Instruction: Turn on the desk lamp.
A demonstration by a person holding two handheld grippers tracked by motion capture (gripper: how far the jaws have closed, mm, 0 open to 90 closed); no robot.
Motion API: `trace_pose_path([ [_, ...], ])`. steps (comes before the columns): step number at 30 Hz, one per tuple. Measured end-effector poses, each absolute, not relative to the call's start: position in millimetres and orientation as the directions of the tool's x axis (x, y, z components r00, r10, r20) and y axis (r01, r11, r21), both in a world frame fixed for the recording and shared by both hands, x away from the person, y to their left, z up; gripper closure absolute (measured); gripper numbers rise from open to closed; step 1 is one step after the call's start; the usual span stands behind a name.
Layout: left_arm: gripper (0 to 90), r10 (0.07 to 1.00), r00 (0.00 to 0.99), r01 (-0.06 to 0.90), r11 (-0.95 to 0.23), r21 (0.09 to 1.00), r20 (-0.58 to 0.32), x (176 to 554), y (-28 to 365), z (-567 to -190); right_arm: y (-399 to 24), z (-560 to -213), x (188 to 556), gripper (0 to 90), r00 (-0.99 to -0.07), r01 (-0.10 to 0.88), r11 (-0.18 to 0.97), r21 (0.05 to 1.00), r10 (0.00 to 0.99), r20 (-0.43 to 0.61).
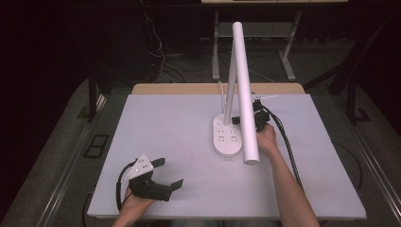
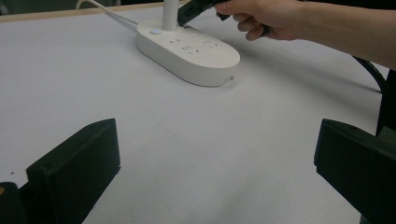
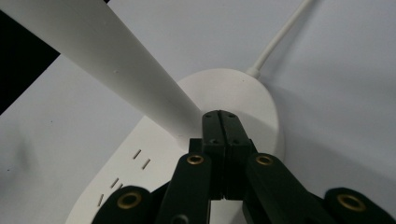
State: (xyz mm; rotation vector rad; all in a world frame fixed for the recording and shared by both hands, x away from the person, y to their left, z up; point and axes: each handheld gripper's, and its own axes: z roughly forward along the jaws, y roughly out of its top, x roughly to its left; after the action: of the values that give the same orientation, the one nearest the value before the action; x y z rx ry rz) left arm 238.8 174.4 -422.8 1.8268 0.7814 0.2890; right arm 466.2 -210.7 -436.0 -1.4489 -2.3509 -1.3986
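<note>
Right gripper (image 3: 223, 122) jaws pressed together, empty, over lamp base (image 1: 226, 141); left gripper (image 1: 163, 178) spread wide, idle. Lamp likely stiff, top-heavy; hold by stem (image 1: 230, 92)

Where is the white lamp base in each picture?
High view: the lamp base lies mid-table, right of centre.
Left gripper view: top middle, below the person's hand.
Right gripper view: centre, behind the closed jaws.
Shared landmark: the white cord leaving the base.
</note>
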Motion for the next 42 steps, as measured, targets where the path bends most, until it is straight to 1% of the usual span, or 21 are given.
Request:
trace_pose_path([
  [11, 0.0, 0.632, 0.757, 0.374, -0.209, 0.904, -0.166, 237.4, 173.2, -422.6, -208.0, -435.8, 464.7, 89.7, -0.562, 0.721, 0.16, 0.674, 0.705, 0.433],
  [28, 0.0, 0.632, 0.756, 0.374, -0.21, 0.903, -0.167, 237.9, 173.8, -422.6, -212.8, -438.9, 464.3, 89.5, -0.549, 0.727, 0.119, 0.676, 0.691, 0.47],
  [32, 0.0, 0.633, 0.757, 0.374, -0.21, 0.903, -0.166, 238.6, 174.3, -422.8, -219.0, -436.7, 464.5, 89.5, -0.549, 0.727, 0.117, 0.676, 0.69, 0.471],
  [35, 0.0, 0.633, 0.756, 0.375, -0.21, 0.903, -0.167, 238.2, 173.5, -422.8, -226.0, -429.2, 462.8, 89.5, -0.553, 0.716, 0.105, 0.69, 0.688, 0.47],
  [37, 0.0, 0.632, 0.757, 0.375, -0.211, 0.903, -0.167, 238.2, 173.3, -422.8, -228.7, -424.6, 461.5, 89.6, -0.563, 0.705, 0.116, 0.699, 0.691, 0.453],
  [42, 0.0, 0.634, 0.755, 0.377, -0.21, 0.902, -0.168, 237.7, 172.8, -422.9, -233.9, -414.6, 456.3, 89.5, -0.56, 0.709, 0.121, 0.695, 0.696, 0.449],
])
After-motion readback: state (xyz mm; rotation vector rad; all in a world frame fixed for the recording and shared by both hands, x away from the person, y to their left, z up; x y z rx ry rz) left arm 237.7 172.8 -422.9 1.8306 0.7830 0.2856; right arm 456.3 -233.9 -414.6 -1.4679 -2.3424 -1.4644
